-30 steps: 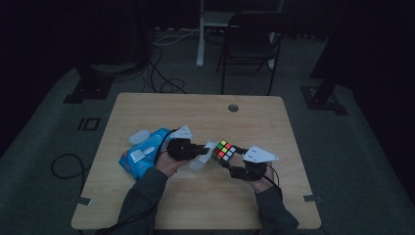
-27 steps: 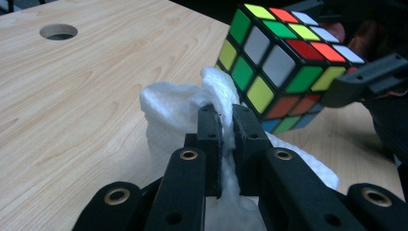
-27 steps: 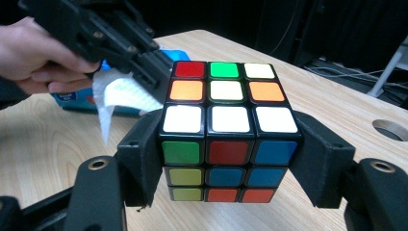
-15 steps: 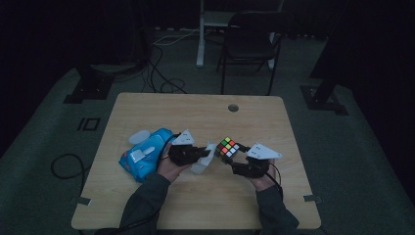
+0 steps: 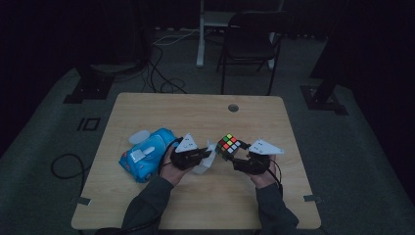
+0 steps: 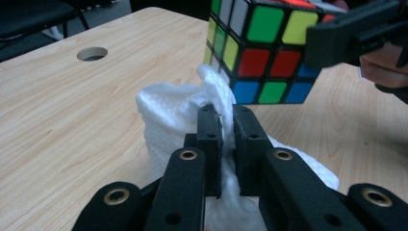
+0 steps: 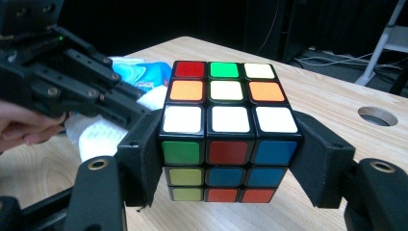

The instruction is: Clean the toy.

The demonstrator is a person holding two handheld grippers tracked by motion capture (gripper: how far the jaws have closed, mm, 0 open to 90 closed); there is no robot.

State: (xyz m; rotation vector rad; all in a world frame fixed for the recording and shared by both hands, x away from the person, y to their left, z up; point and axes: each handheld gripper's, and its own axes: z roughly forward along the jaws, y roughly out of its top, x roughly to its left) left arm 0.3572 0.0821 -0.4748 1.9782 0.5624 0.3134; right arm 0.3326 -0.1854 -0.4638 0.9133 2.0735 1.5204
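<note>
Multicoloured plastic puzzle cube (image 7: pixel 230 132): clamped by right gripper (image 7: pixel 230 159) above the wooden table (image 5: pixel 161 110), presented for wiping. White crumpled wipe (image 6: pixel 187 120): pinched by left gripper (image 6: pixel 226 127), touching cube's corner. Blue wipes packet (image 5: pixel 147 154): left of cube.

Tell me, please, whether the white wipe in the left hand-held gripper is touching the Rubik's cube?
Touching. In the left gripper view the top of the white wipe presses against the lower corner of the Rubik's cube, with no gap visible.
</note>
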